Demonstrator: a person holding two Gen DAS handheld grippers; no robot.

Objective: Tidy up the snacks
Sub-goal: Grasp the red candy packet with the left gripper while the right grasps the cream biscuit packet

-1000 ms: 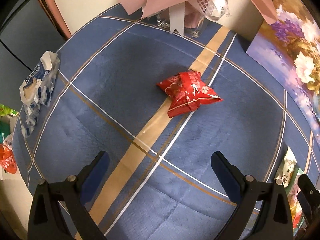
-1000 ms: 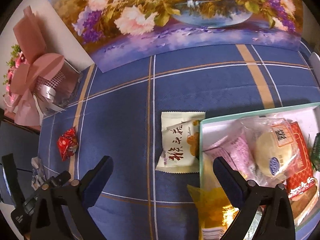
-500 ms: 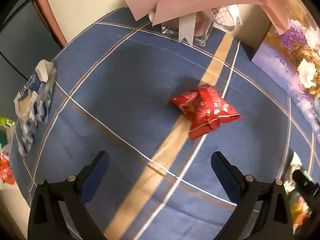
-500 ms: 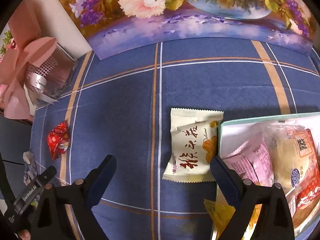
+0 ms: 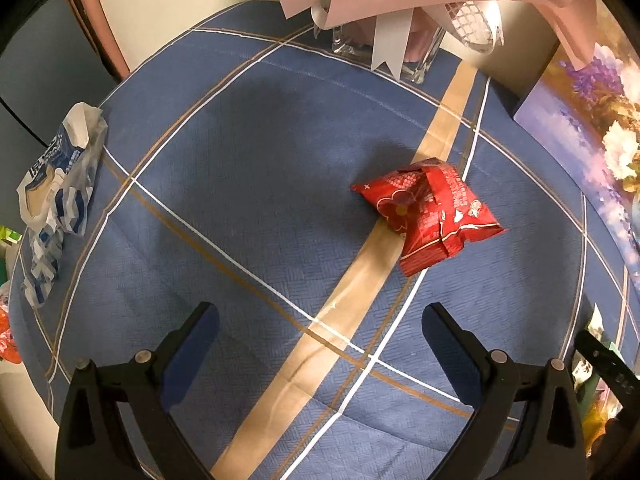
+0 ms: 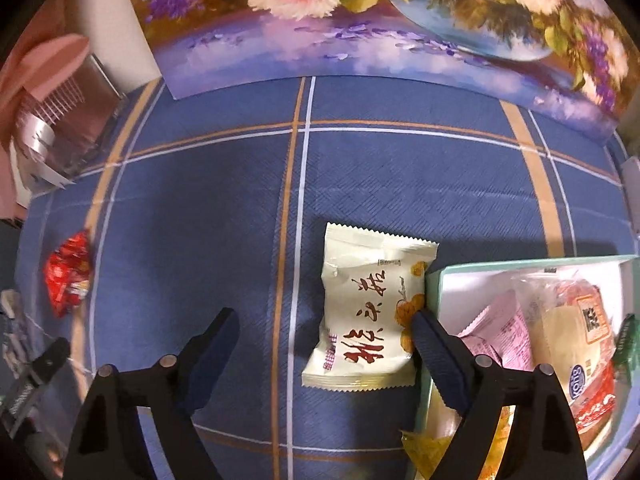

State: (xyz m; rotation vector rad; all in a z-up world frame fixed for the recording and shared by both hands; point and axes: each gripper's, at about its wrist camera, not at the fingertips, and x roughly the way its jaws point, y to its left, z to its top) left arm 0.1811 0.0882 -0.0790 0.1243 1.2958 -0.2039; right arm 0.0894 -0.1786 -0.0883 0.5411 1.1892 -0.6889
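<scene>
The right gripper [image 6: 324, 344] was seen part-closing, jaws wide around the cream packet [image 6: 370, 310] (ungripped); the left gripper [image 5: 320, 344] was held open, empty, the red packet [image 5: 428, 218] beyond its jaws.

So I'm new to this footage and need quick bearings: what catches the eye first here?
The bright red snack packet stands out, lying alone on the blue checked tablecloth ahead of the open left gripper. In the right wrist view a cream packet with red lettering lies beside a pale green box crowded with snacks. A flower painting leans behind.
</scene>
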